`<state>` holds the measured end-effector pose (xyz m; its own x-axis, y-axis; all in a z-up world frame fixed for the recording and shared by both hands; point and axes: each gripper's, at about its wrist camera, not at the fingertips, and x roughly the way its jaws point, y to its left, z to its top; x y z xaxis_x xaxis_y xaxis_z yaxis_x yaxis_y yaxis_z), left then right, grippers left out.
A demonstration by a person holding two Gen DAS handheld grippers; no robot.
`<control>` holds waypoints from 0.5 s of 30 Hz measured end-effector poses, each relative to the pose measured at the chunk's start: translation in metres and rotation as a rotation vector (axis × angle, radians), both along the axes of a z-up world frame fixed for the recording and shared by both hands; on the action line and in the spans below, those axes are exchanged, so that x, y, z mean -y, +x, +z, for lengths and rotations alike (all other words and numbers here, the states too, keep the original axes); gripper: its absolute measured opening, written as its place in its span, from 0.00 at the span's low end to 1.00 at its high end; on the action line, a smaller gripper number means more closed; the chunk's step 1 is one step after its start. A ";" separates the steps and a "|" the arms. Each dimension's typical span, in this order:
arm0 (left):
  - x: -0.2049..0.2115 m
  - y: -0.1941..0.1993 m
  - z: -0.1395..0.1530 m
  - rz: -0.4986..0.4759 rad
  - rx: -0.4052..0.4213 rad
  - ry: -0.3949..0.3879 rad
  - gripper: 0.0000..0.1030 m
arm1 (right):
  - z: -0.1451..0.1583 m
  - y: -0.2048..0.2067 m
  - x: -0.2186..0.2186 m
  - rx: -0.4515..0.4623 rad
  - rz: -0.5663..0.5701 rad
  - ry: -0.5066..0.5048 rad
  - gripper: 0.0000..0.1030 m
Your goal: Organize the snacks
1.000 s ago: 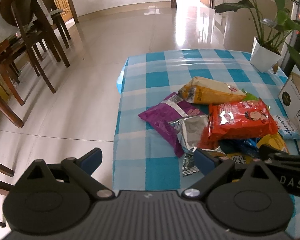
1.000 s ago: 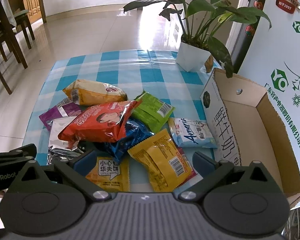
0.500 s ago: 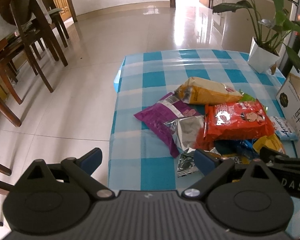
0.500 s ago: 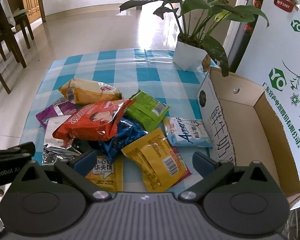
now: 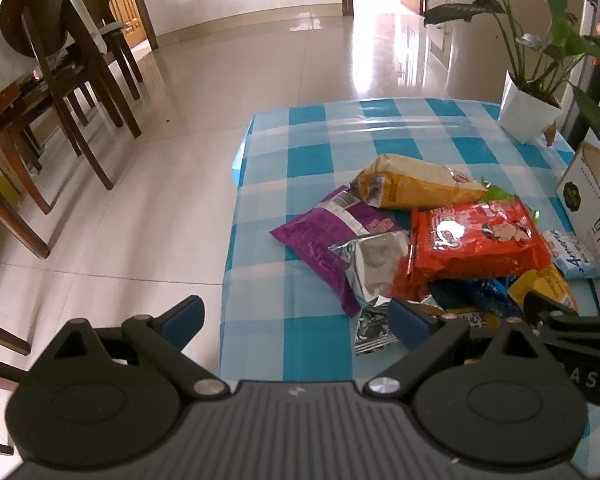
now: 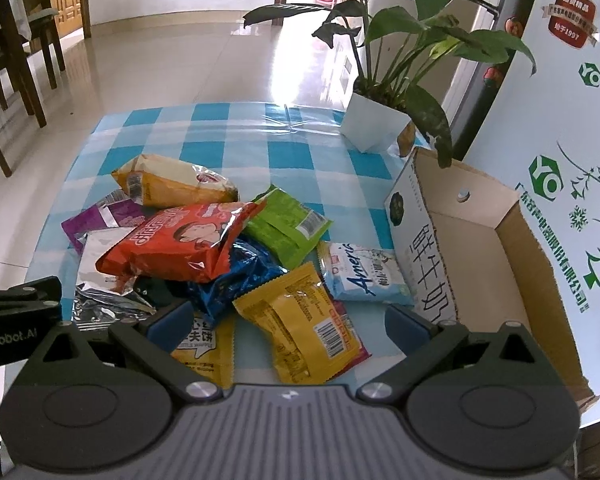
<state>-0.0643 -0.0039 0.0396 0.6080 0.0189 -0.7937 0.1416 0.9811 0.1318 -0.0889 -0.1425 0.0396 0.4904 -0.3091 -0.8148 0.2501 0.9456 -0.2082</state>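
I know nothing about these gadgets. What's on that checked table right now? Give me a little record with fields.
surface: table with blue and white checked cloth
snacks: loose pile of packets, among them red packet on top, green packet, yellow packet, purple packet
container: open cardboard box at the pile's right, nothing visible inside
other: potted plant at the far corner
left gripper: open, holding nothing
right gripper: open, above the yellow packet

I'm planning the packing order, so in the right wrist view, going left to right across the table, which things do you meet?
Purple bag → red bag → green bag → light blue packet → cardboard box.
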 end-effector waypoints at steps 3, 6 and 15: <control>0.002 -0.001 0.000 -0.006 0.007 0.008 0.94 | 0.000 0.000 0.001 0.001 -0.002 0.000 1.00; 0.002 -0.002 0.000 -0.008 0.016 0.014 0.94 | 0.001 -0.001 0.000 0.003 0.001 -0.009 1.00; 0.006 -0.003 -0.001 -0.011 0.013 0.021 0.90 | 0.002 -0.002 -0.002 0.010 0.013 -0.033 1.00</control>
<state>-0.0675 -0.0102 0.0388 0.6183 0.0293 -0.7854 0.1501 0.9765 0.1546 -0.0910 -0.1404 0.0415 0.5024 -0.3290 -0.7996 0.2396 0.9415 -0.2368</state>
